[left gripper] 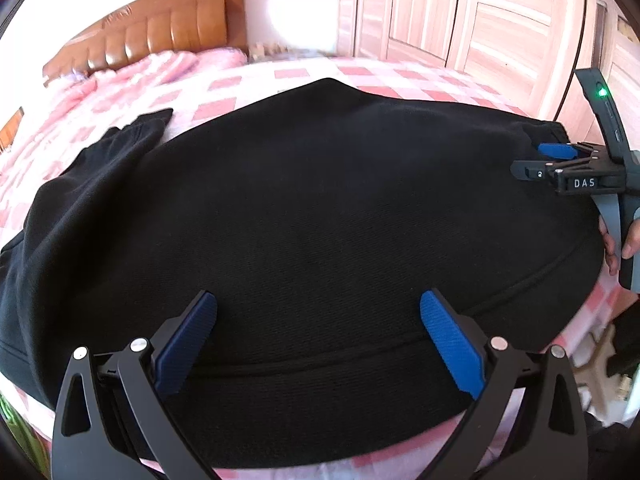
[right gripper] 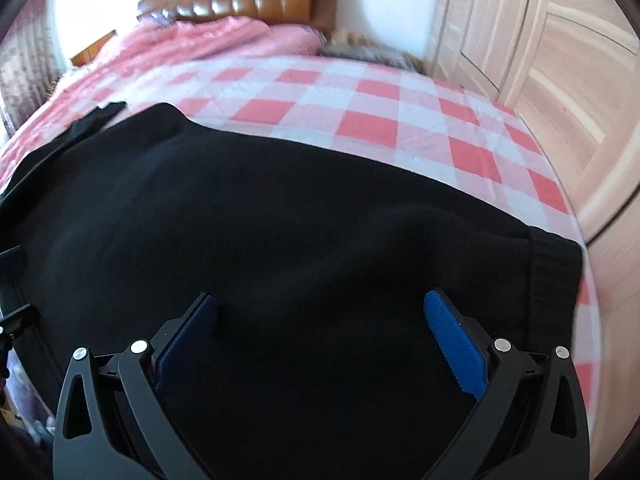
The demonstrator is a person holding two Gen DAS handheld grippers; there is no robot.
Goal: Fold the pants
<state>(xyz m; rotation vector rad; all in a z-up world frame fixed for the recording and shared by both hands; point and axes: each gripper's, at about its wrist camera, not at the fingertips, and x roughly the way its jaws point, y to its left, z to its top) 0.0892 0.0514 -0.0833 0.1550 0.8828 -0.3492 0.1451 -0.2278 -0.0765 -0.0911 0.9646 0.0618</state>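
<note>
**Risk: a one-layer pinch on the black pants**

The pants (left gripper: 312, 208) lie spread on the checked bed (right gripper: 360, 96). Left hand-held gripper (left gripper: 318, 312) and right hand-held gripper (right gripper: 320, 312) hover over them, jaws wide, empty. Pinching only the top layer would skew the fold.

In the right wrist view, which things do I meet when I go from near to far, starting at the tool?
Right tool, open → black pants → pink checked bed cover → pink blanket → brown padded headboard.
</note>
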